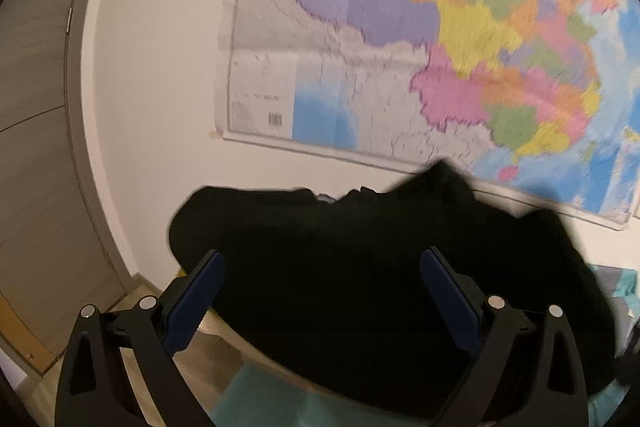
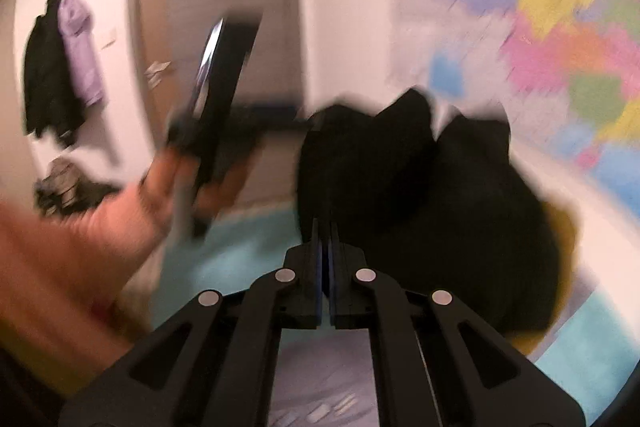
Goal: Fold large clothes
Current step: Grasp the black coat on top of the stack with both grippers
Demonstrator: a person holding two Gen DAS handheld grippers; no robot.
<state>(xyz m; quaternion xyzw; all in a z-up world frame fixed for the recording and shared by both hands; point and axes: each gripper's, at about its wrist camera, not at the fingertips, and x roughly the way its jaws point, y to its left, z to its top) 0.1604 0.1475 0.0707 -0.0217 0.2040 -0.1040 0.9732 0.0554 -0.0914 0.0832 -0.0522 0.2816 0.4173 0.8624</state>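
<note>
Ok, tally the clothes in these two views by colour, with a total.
Black: 2, the black garment in front of the grippers and a dark garment hanging on the wall.
Lilac: 1, a lilac garment hanging beside it.
Unclear: 1, a blurred heap below them.
Total: 4
</note>
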